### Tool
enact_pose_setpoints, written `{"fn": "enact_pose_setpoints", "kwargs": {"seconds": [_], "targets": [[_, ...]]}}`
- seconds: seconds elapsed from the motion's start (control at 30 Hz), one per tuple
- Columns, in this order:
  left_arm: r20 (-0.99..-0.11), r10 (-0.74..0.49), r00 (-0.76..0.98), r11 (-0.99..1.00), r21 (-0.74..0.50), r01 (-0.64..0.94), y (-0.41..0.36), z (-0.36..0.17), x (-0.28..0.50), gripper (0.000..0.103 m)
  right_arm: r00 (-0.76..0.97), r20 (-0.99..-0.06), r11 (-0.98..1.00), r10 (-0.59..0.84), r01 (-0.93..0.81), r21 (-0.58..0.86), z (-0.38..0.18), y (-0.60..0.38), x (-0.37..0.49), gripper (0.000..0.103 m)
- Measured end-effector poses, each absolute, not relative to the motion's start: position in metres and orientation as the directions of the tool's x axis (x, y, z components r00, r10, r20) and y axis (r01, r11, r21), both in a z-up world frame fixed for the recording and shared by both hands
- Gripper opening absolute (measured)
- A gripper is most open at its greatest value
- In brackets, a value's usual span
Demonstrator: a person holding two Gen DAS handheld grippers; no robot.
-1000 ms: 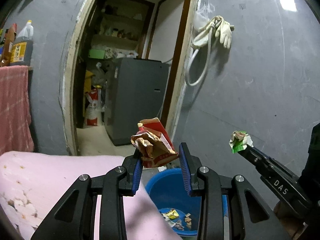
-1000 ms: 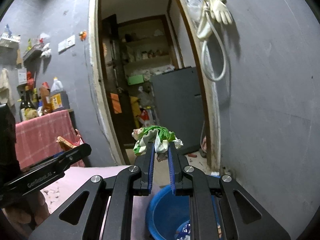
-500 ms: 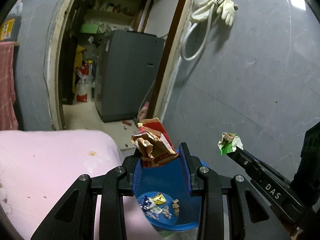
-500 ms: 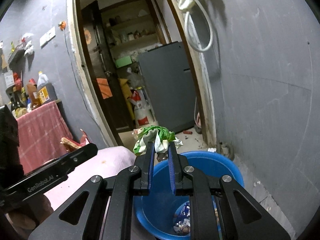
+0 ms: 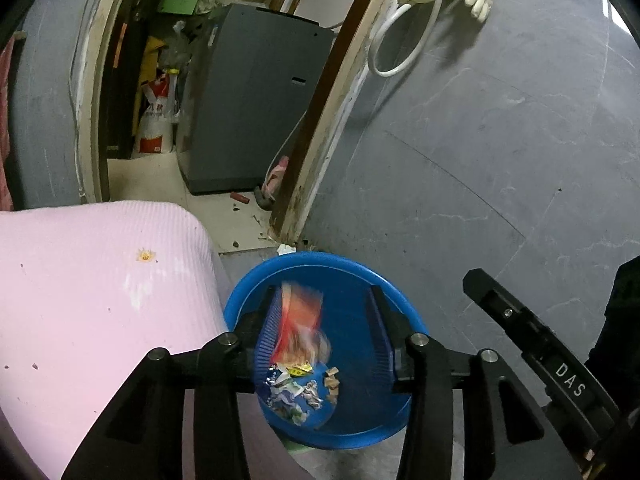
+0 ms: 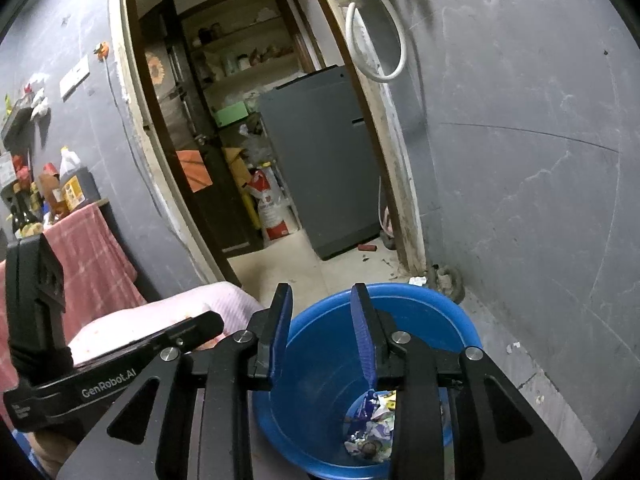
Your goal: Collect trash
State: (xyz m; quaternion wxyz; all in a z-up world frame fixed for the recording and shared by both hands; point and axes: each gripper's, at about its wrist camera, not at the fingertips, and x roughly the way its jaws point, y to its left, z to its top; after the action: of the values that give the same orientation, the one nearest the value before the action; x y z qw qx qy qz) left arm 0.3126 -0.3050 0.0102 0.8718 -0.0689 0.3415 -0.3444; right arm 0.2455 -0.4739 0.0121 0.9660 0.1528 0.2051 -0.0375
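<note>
A: Item one, red-and-orange wrapper [image 5: 302,320]?
B: Blurred, loose between the pads of the left tongs [image 5: 325,332], over the blue bucket [image 5: 400,300]; jaws were opening, not pressing on it.

A: Right tongs [image 6: 322,336]?
B: Jaws were opening, nothing between them, above the same bucket.

A: Bucket contents?
B: Scraps of trash [image 6: 372,436] lay at the bottom.

A: Surroundings?
B: Pink mat [image 5: 92,292] just beside the bucket; grey wall [image 5: 500,160], doorway and a grey appliance [image 5: 248,104] beyond.

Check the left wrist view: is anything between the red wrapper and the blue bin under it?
Nothing visible. The red wrapper, motion-blurred, sits between the opening jaws of the left gripper, directly above the open mouth of the blue bin, with only earlier trash scraps at its bottom.
</note>
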Motion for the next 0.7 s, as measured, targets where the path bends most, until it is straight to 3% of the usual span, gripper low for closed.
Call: {"fn": "enact_pose_setpoints", "kwargs": {"seconds": [0.2,0.57,0.6,0.63,0.7], "targets": [[-0.546,-0.641,0.540,0.761,-0.356,0.542,-0.301,0.012,0.314,0.042,0.914,-0.405,0.951,-0.016,0.139,0.276,0.014,-0.471,0.247,0.032],[-0.510,-0.595,0.620,0.800,-0.307,0.515,-0.281,0.026,0.302,0.056,0.925,-0.378,0.952,-0.040,0.149,0.265,0.020,-0.469,0.243,0.053],[-0.509,-0.587,0.629,0.806,-0.299,0.511,-0.278,0.028,0.301,0.062,0.926,-0.376,0.953,-0.042,0.149,0.262,0.021,-0.469,0.243,0.054],[-0.506,-0.580,0.639,0.812,-0.294,0.504,-0.276,0.029,0.301,0.073,0.926,-0.374,0.954,-0.045,0.151,0.258,0.021,-0.468,0.242,0.059],[-0.482,-0.564,0.670,0.825,-0.294,0.483,-0.267,0.031,0.297,0.084,0.929,-0.365,0.955,-0.055,0.156,0.252,0.023,-0.465,0.240,0.070]]}}
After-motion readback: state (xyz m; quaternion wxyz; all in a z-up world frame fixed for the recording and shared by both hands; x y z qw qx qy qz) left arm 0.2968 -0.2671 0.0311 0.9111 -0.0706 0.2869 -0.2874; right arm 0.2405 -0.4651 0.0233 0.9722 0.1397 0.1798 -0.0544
